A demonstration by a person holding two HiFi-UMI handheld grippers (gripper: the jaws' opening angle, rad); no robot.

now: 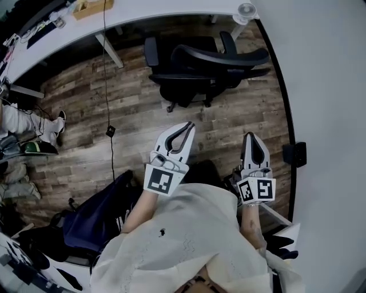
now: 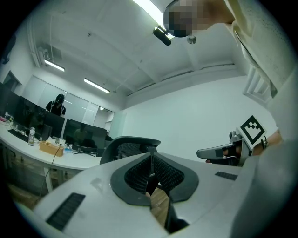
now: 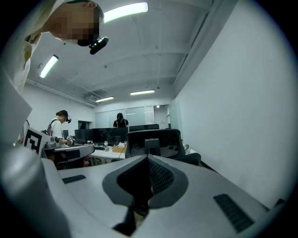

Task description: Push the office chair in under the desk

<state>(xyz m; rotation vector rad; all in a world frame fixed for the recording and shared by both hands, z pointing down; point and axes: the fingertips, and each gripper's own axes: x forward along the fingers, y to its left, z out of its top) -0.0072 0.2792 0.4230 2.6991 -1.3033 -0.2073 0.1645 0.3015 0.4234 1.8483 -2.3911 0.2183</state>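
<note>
Both sets of jaws are pressed together with nothing pinched: left gripper [image 2: 150, 157] and right gripper [image 3: 148, 157] are side by side, aimed roughly level at 12 o'clock. The black office chair [image 1: 200, 68] is dead ahead at 12, backrest towards the grippers and not touching them, standing just in front of the white desk [image 1: 171, 14]. The white wall [image 1: 331, 86] is at 3 o'clock, and a dark backpack [image 1: 94, 220] lies on the wood floor [image 1: 137, 114] at 8.

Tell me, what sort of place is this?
Most likely a shared office: a black office chair stands near a long white desk on a wood-plank floor, and a row of dark monitors stands further back.
</note>
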